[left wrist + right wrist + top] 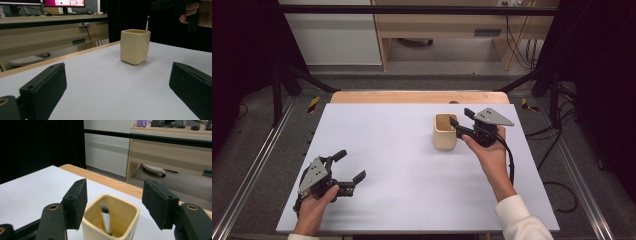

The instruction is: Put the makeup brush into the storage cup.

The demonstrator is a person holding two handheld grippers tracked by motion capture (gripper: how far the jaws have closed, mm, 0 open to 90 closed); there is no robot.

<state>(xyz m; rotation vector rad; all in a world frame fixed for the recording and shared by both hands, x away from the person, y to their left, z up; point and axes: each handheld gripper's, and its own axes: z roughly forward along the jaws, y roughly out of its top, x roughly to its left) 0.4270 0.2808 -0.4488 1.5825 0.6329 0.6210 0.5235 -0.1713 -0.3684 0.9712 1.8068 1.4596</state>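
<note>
A cream square cup (445,131) stands upright on the white table top (387,165), right of centre toward the far edge. A thin white pen with a dark tip (106,218) leans inside the cup (111,220); its tip (147,23) pokes above the rim. My right gripper (461,116) hovers just over the cup's right rim, open, with nothing between its pads (76,202). My left gripper (352,165) rests low at the near left, open and empty, pointing across the table at the cup (135,46).
A wooden strip (419,97) borders the table's far edge. Black frame rails (257,165) run along both sides. Beyond the table are a wooden desk (170,152) and a monitor (63,3). Cables (557,195) trail off at the right.
</note>
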